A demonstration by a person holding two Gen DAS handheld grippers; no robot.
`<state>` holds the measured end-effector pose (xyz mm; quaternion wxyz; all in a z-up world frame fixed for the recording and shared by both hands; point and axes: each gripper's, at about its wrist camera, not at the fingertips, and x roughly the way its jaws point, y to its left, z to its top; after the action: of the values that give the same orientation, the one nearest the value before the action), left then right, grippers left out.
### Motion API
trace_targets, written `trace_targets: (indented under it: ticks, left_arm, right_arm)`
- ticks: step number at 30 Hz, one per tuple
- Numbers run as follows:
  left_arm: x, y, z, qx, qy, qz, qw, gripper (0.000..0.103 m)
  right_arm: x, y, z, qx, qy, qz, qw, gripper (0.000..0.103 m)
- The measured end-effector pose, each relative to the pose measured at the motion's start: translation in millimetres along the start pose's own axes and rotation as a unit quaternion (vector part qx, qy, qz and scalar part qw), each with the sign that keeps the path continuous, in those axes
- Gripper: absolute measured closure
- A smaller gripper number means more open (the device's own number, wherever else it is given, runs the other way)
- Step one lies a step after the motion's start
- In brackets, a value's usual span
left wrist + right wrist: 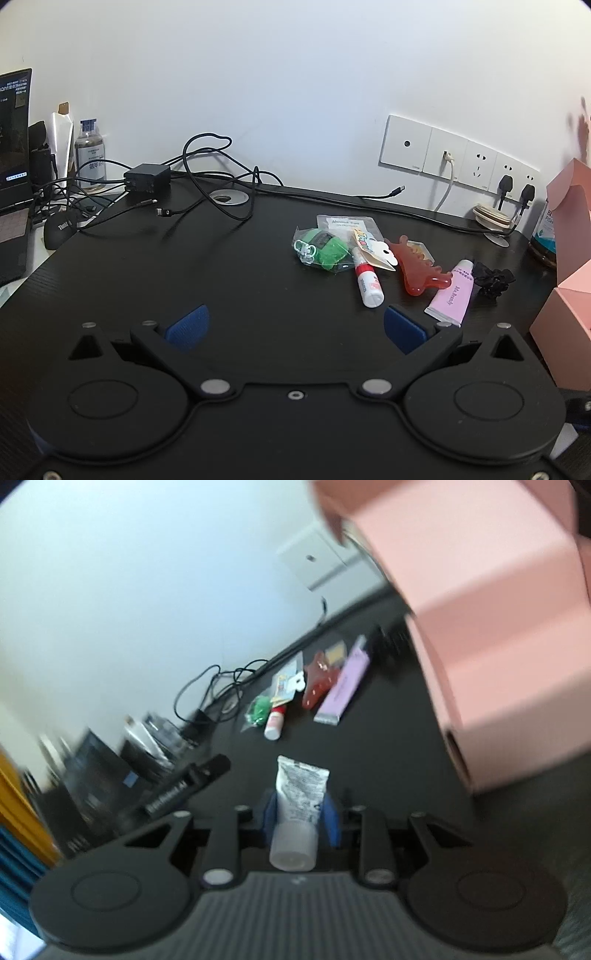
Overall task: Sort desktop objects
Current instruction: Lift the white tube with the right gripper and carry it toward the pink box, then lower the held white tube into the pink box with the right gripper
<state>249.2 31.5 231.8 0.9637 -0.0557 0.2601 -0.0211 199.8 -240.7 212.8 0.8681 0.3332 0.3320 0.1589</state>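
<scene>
Right gripper (301, 812) is clamped on a small white tube (297, 805), cap end toward the camera, up off the worktop (388, 753) w/ the pink box (498, 627) just beside it. The frame's blurry, so prob a fast swing; the soft tube could slip or clip the box wall. Left gripper (293, 325) hangs spread wide, holding nothing. Farther back, the glue stick (365, 280), red comb (417, 266) and pink tube (452, 293) lie bunched, touching, so grabbing one may drag a neighbor.

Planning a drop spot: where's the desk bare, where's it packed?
Bare: the desk between the open left gripper, the mouse and the green bag. Packed: green bag through to the pink tube, and the cables at the back left.
</scene>
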Motion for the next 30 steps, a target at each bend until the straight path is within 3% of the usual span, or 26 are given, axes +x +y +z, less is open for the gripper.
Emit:
trace_targets:
  ticks: [4,10,16,25,30]
  left_arm:
    - [-0.7,-1.6,-0.4,0.003,-0.001,0.003,1.0000,0.000]
    - [-1.1,-3.4,-0.6,0.007,-0.002,0.010,0.9999,0.000]
    - [-2.3,-7.2,-0.9,0.017,-0.005,0.017,0.9997,0.000]
    - [2.1,-14.9,-0.3,0.038,0.009,0.032,0.9987,0.000]
    - [0.1,-15.9,-1.9,0.042,0.003,0.041,0.9983,0.000]
  right_arm:
    - [-5.9,7.5,-1.6,-0.050,-0.020,-0.037,0.998,0.076]
    - [-27.8,28.4,-0.6,-0.123,-0.058,-0.054,0.989,0.076]
    - [-63.0,40.2,27.1,-0.186,-0.085,-0.089,0.975,0.076]
    - [-95.1,-1.2,73.5,-0.176,-0.090,-0.192,0.961,0.076]
    - [-87.4,-29.7,82.1,-0.173,-0.079,-0.245,0.951,0.076]
